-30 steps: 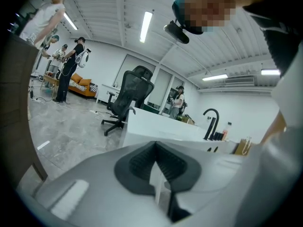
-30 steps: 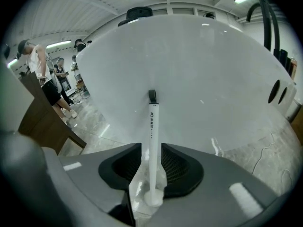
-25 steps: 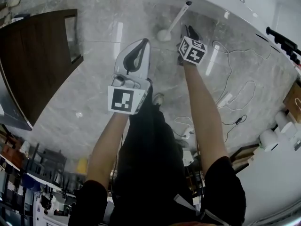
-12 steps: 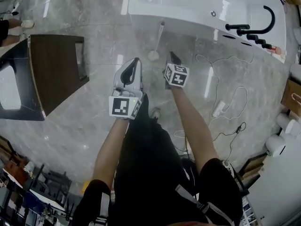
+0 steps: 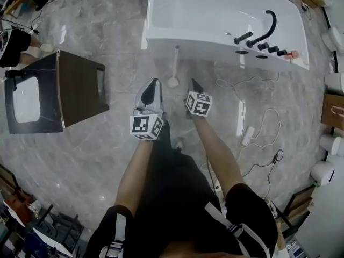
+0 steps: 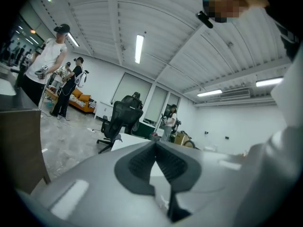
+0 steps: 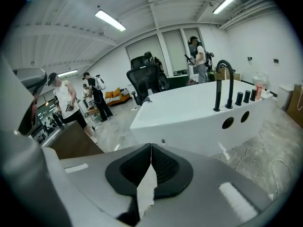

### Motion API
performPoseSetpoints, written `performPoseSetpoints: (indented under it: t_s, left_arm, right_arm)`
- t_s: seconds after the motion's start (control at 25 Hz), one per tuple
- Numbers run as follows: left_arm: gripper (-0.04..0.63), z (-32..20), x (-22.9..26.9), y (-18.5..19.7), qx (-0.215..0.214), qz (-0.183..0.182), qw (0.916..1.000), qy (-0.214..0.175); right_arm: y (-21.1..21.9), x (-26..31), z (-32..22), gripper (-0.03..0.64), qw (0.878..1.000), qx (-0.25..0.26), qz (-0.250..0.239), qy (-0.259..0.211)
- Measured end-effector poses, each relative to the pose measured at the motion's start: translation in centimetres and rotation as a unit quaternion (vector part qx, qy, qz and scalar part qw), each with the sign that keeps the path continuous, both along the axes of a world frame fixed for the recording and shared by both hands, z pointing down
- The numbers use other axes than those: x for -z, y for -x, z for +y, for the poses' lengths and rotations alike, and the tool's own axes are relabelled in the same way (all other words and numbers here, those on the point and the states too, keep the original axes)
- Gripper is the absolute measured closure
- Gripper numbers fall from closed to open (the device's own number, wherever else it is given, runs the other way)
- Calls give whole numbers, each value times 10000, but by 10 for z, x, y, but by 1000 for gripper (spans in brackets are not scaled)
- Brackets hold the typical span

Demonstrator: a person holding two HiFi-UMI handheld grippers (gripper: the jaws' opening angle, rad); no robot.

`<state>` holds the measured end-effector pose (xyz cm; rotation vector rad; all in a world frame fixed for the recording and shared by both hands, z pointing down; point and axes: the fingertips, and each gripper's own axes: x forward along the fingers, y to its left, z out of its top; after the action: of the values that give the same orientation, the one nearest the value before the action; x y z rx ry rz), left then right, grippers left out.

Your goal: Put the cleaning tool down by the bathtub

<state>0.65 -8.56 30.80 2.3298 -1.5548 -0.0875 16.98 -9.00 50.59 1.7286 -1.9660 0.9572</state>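
Note:
The cleaning tool (image 5: 173, 69), a white brush with a long thin handle, stands on the floor with its handle leaning on the side of the white bathtub (image 5: 215, 12). Nothing holds it. My left gripper (image 5: 154, 82) hangs in the air just short of the brush head and to its left, shut and empty; its jaw tips meet (image 6: 155, 144). My right gripper (image 5: 193, 83) is level with it, to the right of the brush. Its jaws have just been closing with nothing between them, and they are shut (image 7: 151, 146). The right gripper view looks at the bathtub (image 7: 189, 108).
A dark wooden vanity with a sink (image 5: 70, 87) stands at the left. White cables and a power strip (image 5: 248, 135) lie on the grey floor at the right. A black faucet (image 5: 266, 28) sits on the tub's rim. People (image 6: 47, 65) and an office chair (image 7: 147, 82) are farther off.
Both grippers have risen from the floor and away from the brush. The head view now takes in the whole bathtub. The brush stays leaning on the tub.

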Motion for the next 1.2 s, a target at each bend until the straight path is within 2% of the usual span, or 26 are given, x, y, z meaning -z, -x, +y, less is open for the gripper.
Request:
performPoseSetpoints:
  t_s: [0.28, 0.52, 0.72, 0.92, 1.2]
  left_arm:
    - [586, 49, 60, -8, -136, -44, 9993, -357]
    - [586, 104, 88, -20, -214, -5, 9991, -369]
    - [586, 150, 113, -31, -265, 15, 9979, -588]
    - [586, 200, 126, -45, -368, -24, 9974, -618]
    - [586, 256, 142, -66, -532, -157, 9959, -721]
  right_arm:
    - [-3, 81, 50, 615, 9975, 94, -44, -693]
    - [-6, 159, 105, 617, 9912, 234, -53, -1304]
    - [-21, 225, 156, 617, 9822, 51, -112, -1874]
    - [-37, 273, 211, 617, 9740, -55, -152, -2261]
    - [-33, 320, 279, 617, 9624, 517, 59, -2667]
